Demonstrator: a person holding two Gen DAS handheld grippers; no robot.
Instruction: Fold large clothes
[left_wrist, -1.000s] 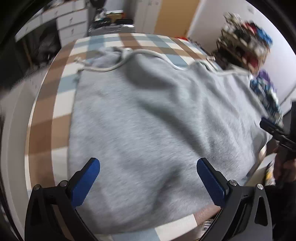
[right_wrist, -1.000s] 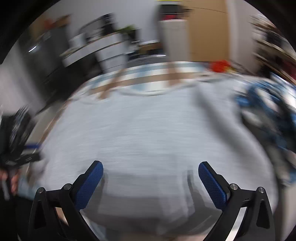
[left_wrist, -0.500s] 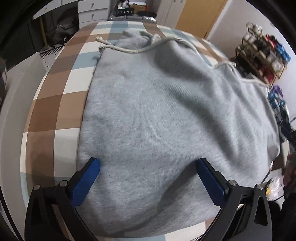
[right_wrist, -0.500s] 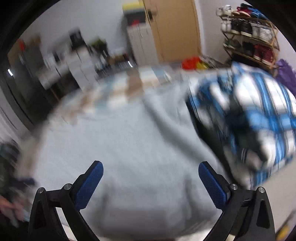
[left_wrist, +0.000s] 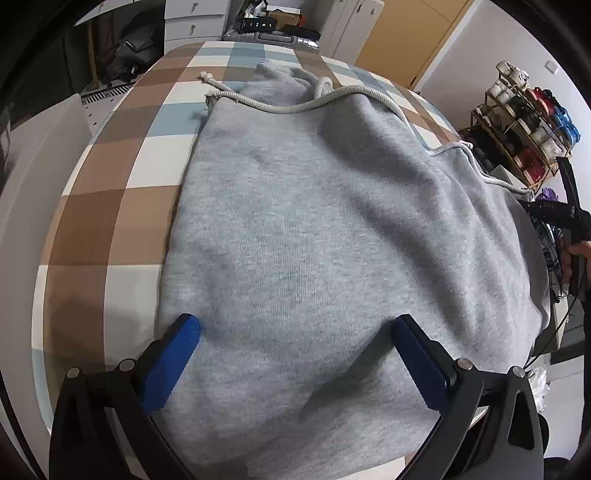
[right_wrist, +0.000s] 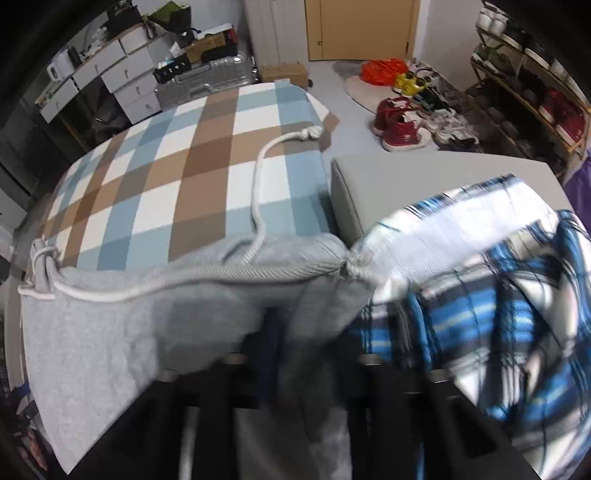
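- Left wrist view looks down over the left tongs (left_wrist: 295, 332), spread wide with both blue pads resting on the near end of a grey hoodie (left_wrist: 332, 240); nothing is pinched between them.
- The hoodie lies flat on a checked bed cover (left_wrist: 122, 184), its long axis running away from the left tongs toward the far end, where the hood and a thick white drawstring (left_wrist: 295, 105) lie.
- The right tongs (right_wrist: 280, 354) have just been closing and now pinch the grey cloth at the hoodie's right edge near the hood end; folds of fabric bunch over the pressed-together jaws, partly blurred.
- The relation that matters, I judge: the left tongs sit over the hem end, the right tongs hold the far right side, so any fold across the long axis would be led by the right hand, which already has cloth.
- The fabric is soft, thick fleece knit with a fine ribbed weave; it drapes and should sag if lifted from one point.
- The drawstring is twisted cotton rope, knotted at its end (right_wrist: 312, 132), trailing loose over the cover and liable to drag.
- Just beside the right tongs lies a blue and white plaid shirt (right_wrist: 498, 314), crumpled on a grey padded surface (right_wrist: 369, 173) next to the bed.
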